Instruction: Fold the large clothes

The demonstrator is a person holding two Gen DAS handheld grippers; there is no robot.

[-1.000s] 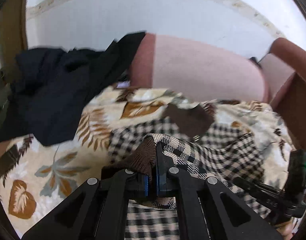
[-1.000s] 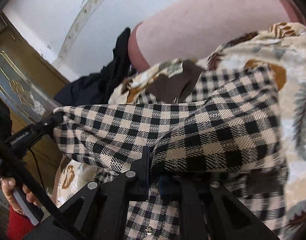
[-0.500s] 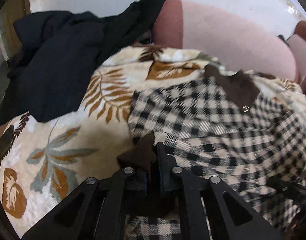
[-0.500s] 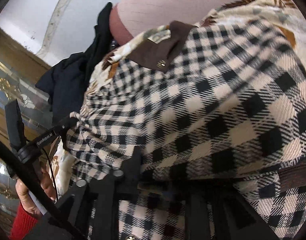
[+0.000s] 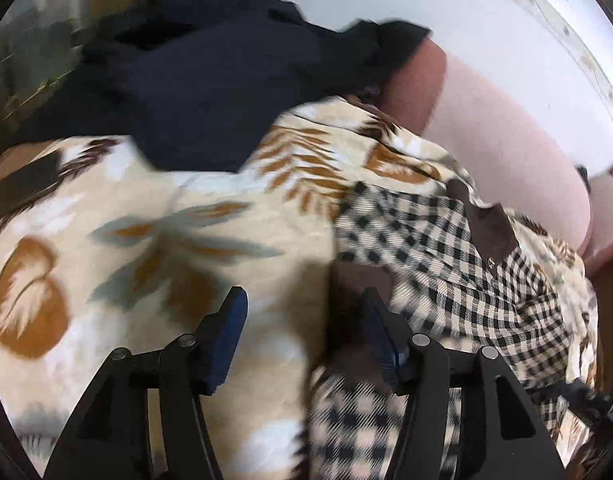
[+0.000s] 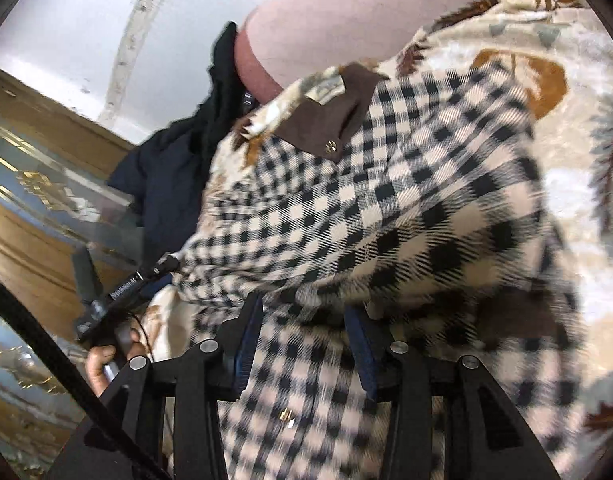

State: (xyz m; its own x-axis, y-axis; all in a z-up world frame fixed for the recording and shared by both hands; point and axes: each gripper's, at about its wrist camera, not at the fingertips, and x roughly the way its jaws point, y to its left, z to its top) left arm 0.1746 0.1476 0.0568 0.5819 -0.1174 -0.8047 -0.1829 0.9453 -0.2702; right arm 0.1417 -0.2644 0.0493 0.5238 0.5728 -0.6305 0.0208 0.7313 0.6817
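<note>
- Lying spread on the leaf-print blanket [image 5: 154,240] is the checked shirt [image 6: 406,208], black and cream squares, with its brown collar [image 6: 326,116] turned toward the pink sofa back [image 6: 346,20].
- A small gold button sits on the collar's tip, and another shows low on the shirt's front, between the right gripper's arms.
- One brown cuff [image 5: 358,292] of the shirt lies at the blanket-side edge of the garment, against the inner face of the left gripper's far finger.
- The left gripper [image 5: 302,312] has just been opening; its blue pads stand well apart over the blanket, pressing on nothing, with the cuff loose beside one pad.
- The right gripper [image 6: 306,320] has likewise been opening; its jaws stand about half spread with a fold of the shirt lying between them, and neither pad pinches the cloth.
- From the right wrist view, a hand [image 6: 106,360] holds the handle of the left gripper just off the shirt's edge.
- Beyond the shirt's collar end, a dark navy garment [image 5: 226,80] is heaped on the blanket against the sofa back.
- Behind that heap stands a wooden cabinet with glass [image 6: 46,200], and a white wall [image 6: 86,20] rises above the sofa back.
</note>
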